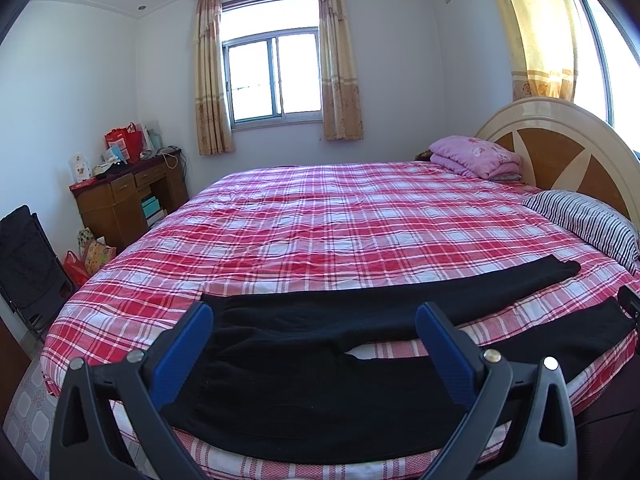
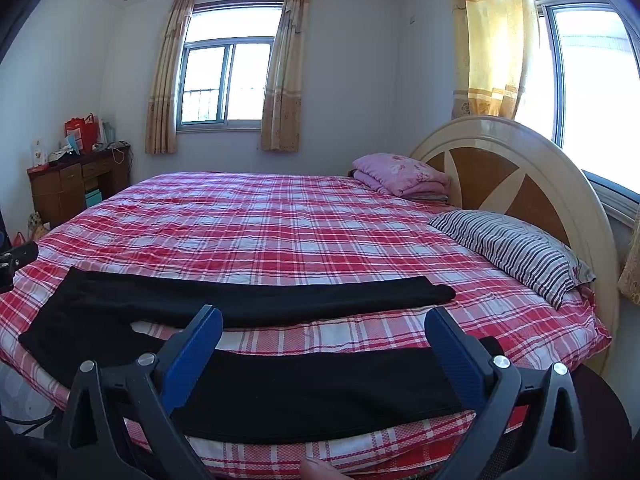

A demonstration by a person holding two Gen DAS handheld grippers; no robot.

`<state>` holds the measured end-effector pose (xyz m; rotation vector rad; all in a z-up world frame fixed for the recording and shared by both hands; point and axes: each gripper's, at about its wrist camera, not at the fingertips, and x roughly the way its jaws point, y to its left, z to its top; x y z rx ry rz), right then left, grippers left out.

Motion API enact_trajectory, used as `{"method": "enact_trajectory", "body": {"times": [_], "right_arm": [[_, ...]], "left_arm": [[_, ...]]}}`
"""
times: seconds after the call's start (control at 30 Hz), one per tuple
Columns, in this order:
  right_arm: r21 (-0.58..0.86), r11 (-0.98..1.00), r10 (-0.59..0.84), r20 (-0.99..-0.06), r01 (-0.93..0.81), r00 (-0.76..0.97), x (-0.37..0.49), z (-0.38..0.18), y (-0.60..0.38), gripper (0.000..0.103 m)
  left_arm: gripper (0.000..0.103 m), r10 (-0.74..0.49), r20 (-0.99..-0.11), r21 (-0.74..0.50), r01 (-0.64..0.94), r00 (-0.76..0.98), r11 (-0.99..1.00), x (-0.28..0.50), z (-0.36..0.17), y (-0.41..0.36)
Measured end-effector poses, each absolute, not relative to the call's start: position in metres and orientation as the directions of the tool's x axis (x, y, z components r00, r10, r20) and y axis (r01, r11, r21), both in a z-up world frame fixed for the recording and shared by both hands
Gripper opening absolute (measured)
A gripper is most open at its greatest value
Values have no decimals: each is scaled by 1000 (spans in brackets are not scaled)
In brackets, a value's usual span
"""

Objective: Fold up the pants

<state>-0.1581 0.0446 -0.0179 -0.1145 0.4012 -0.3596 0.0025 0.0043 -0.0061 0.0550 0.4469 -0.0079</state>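
The bed (image 1: 320,216), under its red plaid cover, fills the room ahead of both tongs. Across its near edge lie the black pants (image 1: 304,376), long axis running left to right, legs parted in a V. The left gripper (image 1: 314,356) hangs over the waist and seat end; the right gripper (image 2: 324,364) hangs over the near leg (image 2: 320,392), closest to its cuff. Both sets of blue jaws gape wide, gripping nothing.
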Motion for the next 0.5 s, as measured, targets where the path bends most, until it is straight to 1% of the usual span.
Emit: {"method": "enact_trajectory", "body": {"times": [0.5], "right_arm": [[-184,929,-367,-374,320,852,-154,-21,44,102]], "left_arm": [[103,12,-447,57,15,895,998,6,-9,5]]}}
